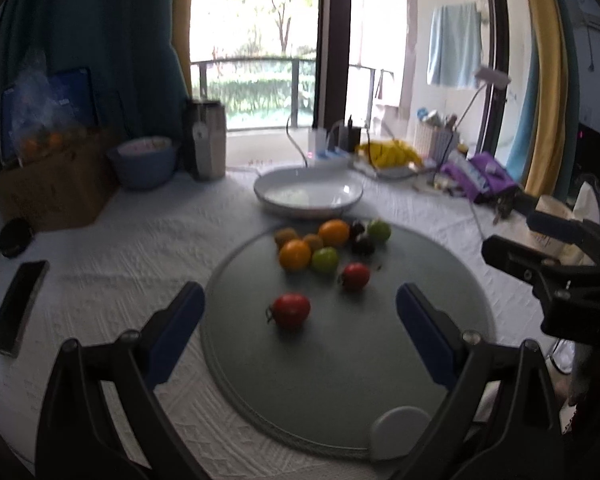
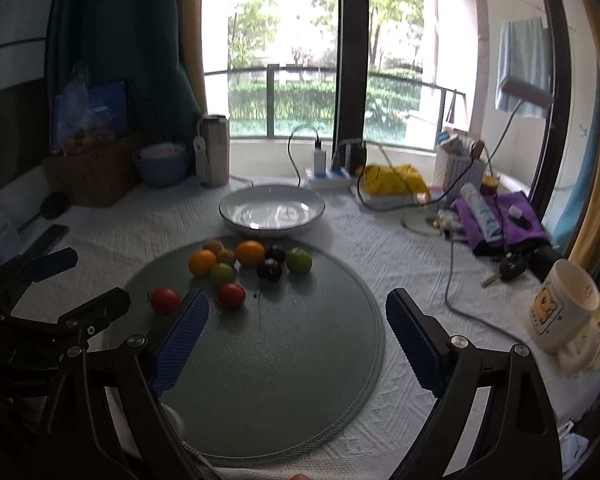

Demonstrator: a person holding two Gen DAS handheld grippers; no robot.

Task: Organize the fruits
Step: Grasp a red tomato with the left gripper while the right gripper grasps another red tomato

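Nearby, white bowl (image 2: 272,210) beyond fruit-laden mat (image 2: 300,360).

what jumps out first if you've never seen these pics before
A cluster of small fruits, orange, green, red and dark, sits at the far edge of a round grey mat, with one red fruit lying apart, nearer the cameras. Just beyond the mat stands an empty white dish. Both the left gripper and right gripper hang open over the mat.

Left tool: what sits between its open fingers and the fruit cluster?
One red tomato on the grey mat, ahead of the left tool; the fruit cluster lies beyond, per the left wrist view.
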